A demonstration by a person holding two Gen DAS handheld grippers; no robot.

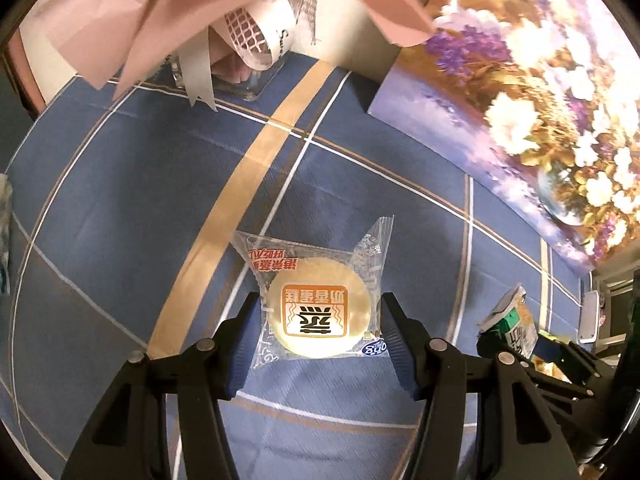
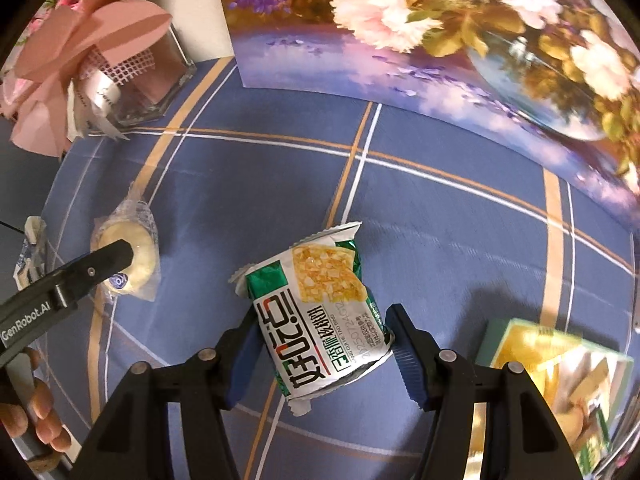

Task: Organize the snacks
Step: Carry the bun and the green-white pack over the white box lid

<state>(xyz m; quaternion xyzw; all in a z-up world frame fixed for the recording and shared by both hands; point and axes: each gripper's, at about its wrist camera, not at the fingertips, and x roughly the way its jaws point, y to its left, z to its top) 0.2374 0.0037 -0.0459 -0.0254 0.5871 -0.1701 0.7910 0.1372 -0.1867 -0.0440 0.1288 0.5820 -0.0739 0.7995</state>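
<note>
1. Two snacks in play: round cake (image 1: 318, 308) in a clear wrapper, flat on the blue plaid cloth (image 1: 140, 184); green-white cracker pack (image 2: 320, 316) lies tilted on the same cloth, well apart from the cake.
2. Left gripper (image 1: 318, 312) is wide open, fingers either side of the cake, close to the wrapper edges but nothing gripped; contact unclear.
3. Right gripper (image 2: 322, 328) is wide open too, straddling the near end of the pack, no squeeze yet.
4. Step looks like pre-grasp on both items. Next move likely calls for closing on each, gently: the cake is soft and the wrappers look slippery, so the film could slide out.
5. Yellow-green box (image 2: 560, 380) sits near the right gripper, maybe the sorting spot; can't tell.
6. Surroundings: flower painting (image 2: 440, 32) propped at the back, glass jar (image 2: 156, 80) with pink paper bouquet (image 2: 80, 40) in the far left corner, dim warm light.
</note>
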